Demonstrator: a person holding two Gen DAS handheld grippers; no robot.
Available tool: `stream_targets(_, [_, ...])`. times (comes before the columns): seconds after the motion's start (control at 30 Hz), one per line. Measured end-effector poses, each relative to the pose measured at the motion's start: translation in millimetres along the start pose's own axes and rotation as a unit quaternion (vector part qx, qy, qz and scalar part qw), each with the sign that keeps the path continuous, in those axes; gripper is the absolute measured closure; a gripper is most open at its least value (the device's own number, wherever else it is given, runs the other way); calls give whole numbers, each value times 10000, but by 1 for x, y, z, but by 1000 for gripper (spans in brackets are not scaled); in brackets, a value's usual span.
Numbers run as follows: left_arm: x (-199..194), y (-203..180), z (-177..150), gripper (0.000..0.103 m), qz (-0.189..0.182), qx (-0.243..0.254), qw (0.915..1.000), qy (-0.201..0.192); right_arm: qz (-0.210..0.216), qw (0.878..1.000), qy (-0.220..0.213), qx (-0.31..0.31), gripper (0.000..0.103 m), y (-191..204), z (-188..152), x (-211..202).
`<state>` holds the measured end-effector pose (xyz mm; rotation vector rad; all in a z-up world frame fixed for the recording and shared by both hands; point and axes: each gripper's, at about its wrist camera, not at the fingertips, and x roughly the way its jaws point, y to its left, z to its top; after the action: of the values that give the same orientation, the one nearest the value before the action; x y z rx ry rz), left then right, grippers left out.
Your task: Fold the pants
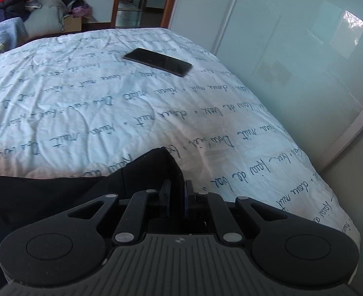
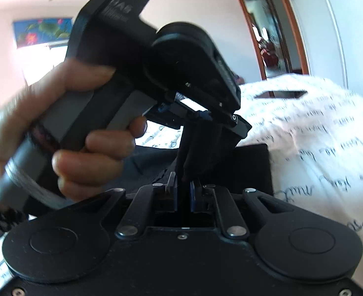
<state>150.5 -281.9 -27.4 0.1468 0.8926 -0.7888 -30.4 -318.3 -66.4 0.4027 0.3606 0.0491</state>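
Observation:
Black pants (image 1: 58, 194) lie on the bed at the lower left of the left wrist view. My left gripper (image 1: 177, 190) is shut on a raised fold of the pants' edge, just above the bedspread. In the right wrist view my right gripper (image 2: 182, 187) is shut on a strip of the black pants (image 2: 201, 153) that hangs from the left gripper (image 2: 218, 117) just ahead and above it, held in a hand (image 2: 82, 133). More black cloth (image 2: 253, 162) lies flat on the bed beneath.
The bed has a white bedspread (image 1: 107, 108) with handwriting print. A black phone (image 1: 158, 61) lies on it further off; it also shows in the right wrist view (image 2: 280, 94). A glass wardrobe door (image 1: 292, 56) stands right of the bed. Piled clothes (image 1: 11, 2) lie beyond.

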Motion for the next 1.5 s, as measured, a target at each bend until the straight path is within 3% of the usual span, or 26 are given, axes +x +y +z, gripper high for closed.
stream_targets(0.1, [9, -5, -2, 92, -163, 59, 9998, 108, -84, 9999, 70, 57, 95, 6, -3, 6])
stream_targets(0.13, [11, -6, -2, 83, -257, 47, 9995, 152, -95, 9999, 89, 98, 95, 7, -4, 6])
stream_targets(0.2, [12, -2, -1, 77, -479, -95, 9985, 268, -112, 9995, 99, 274, 94, 4, -3, -2])
stream_targets(0.27, [8, 6, 0, 56, -705, -317, 9964, 335, -145, 9981, 172, 569, 91, -2, -2, -1])
stream_targets(0.3, [2, 11, 1, 48, -758, -413, 9959, 280, -135, 9960, 249, 847, 79, -10, -1, -1])
stream_targets(0.37, [-16, 24, 1, 29, -688, -506, 9963, 34, 119, 9893, 396, 1397, 72, -27, 0, -5])
stream_targets(0.43, [-39, 38, 0, 29, -332, -458, 9981, -234, 252, 9845, 371, 1695, 72, -38, 4, -17])
stream_targets(0.53, [-70, 58, -12, 24, 560, -265, 9963, -592, -320, 9897, 122, 1393, 71, -42, 20, -43])
stream_targets(0.63, [-88, 66, -32, 17, 1460, 222, 9848, -912, -359, 9949, -92, 935, 71, -32, 44, -47])
stream_targets(0.73, [-92, 64, -55, 16, 1942, 636, 9744, -938, -164, 9986, 124, 496, 71, -15, 59, -21])
stream_targets(0.8, [-89, 60, -65, 15, 2065, 813, 9708, -907, -116, 9987, 395, 297, 68, -10, 64, -2])
stream_targets(0.97, [-76, 51, -82, 15, 2197, 1027, 9665, -842, -439, 9956, 818, -92, 63, -21, 42, -19])
stream_targets(1.03, [-70, 48, -84, 14, 2013, 1025, 9709, -799, -529, 9950, 849, -79, 75, -32, 32, -27])
stream_targets(1.07, [-67, 47, -84, 14, 1923, 1013, 9730, -780, -593, 9945, 847, -188, 88, -33, 27, -31])
stream_targets(1.1, [-65, 45, -84, 14, 1853, 994, 9747, -760, -598, 9948, 799, -220, 93, -36, 23, -35])
stream_targets(1.23, [-62, 41, -86, 14, 1761, 989, 9761, -800, -683, 9932, 944, -6, 95, -55, 24, -43])
stream_targets(1.3, [-56, 40, -85, 14, 1735, 1008, 9767, -756, -652, 9904, 1212, 105, 87, -65, 20, -36])
stream_targets(1.33, [-53, 39, -85, 14, 1736, 1016, 9769, -721, -665, 9908, 1168, 134, 82, -68, 24, -38])
stream_targets(1.37, [-51, 38, -85, 14, 1752, 1025, 9767, -697, -670, 9920, 1061, 147, 67, -70, 31, -40])
stream_targets(1.47, [-50, 35, -86, 14, 1774, 1050, 9758, -736, -732, 9954, 623, 34, 64, -76, 59, -39])
stream_targets(1.5, [-49, 34, -85, 14, 1759, 1065, 9759, -736, -596, 9964, 600, 6, 56, -80, 66, -30])
